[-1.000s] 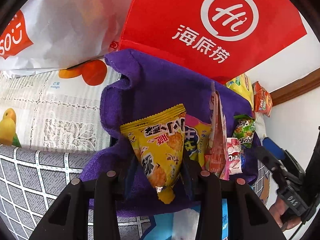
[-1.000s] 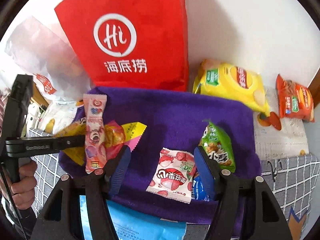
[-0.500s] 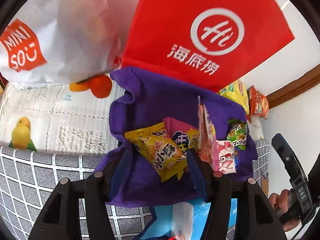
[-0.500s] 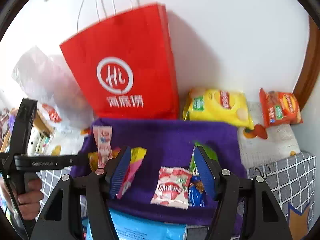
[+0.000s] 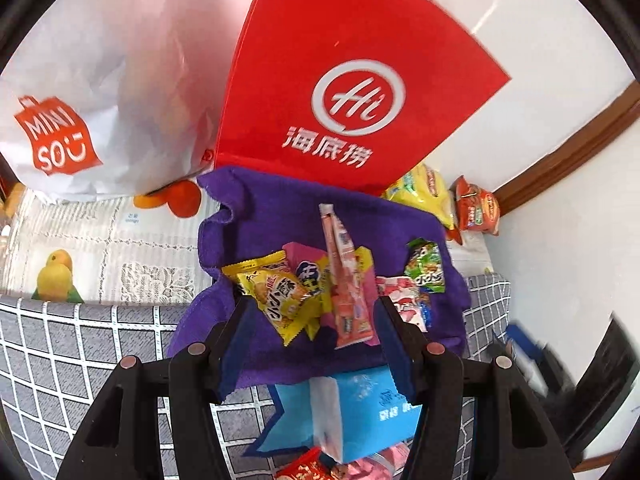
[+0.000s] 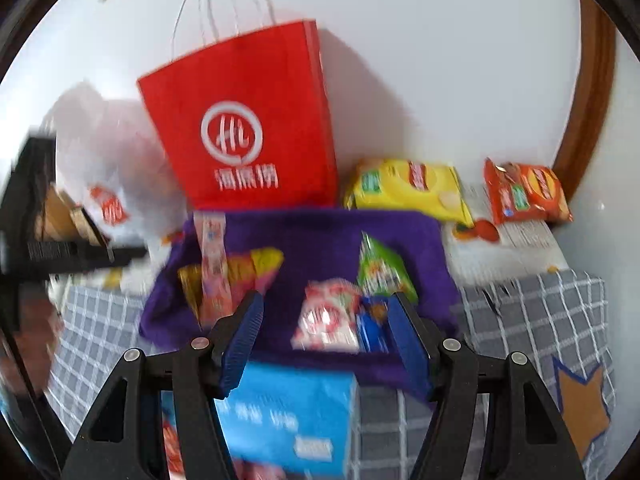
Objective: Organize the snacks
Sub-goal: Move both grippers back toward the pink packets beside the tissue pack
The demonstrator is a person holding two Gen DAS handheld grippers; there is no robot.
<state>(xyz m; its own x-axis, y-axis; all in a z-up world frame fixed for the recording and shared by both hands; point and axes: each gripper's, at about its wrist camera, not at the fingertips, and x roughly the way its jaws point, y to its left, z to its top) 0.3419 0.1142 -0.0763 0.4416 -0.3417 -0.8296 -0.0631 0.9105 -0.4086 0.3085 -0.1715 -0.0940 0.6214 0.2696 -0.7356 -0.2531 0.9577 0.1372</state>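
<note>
A purple cloth (image 5: 276, 212) (image 6: 320, 236) lies on the table and bears several small snack packets. A yellow packet (image 5: 276, 296), a pink stick packet (image 5: 348, 300) and a green packet (image 5: 426, 266) lie on it. In the right wrist view I see the pink stick packet (image 6: 214, 264), a strawberry packet (image 6: 328, 316), a blue packet (image 6: 374, 326) and the green packet (image 6: 380, 268). My left gripper (image 5: 314, 338) is open and empty above the cloth's near edge. My right gripper (image 6: 326, 342) is open and empty, above the strawberry and blue packets.
A red paper bag (image 5: 352, 92) (image 6: 248, 120) stands behind the cloth. A white MINISO bag (image 5: 80, 100) is left of it. Yellow (image 6: 408, 188) and orange (image 6: 524, 192) chip bags lie at the wall. A blue tissue box (image 5: 360, 408) (image 6: 288, 416) sits below the grippers.
My left gripper has let go of the yellow packet, which now lies on the cloth, and has opened and pulled back. My right gripper has also pulled back and up, still open.
</note>
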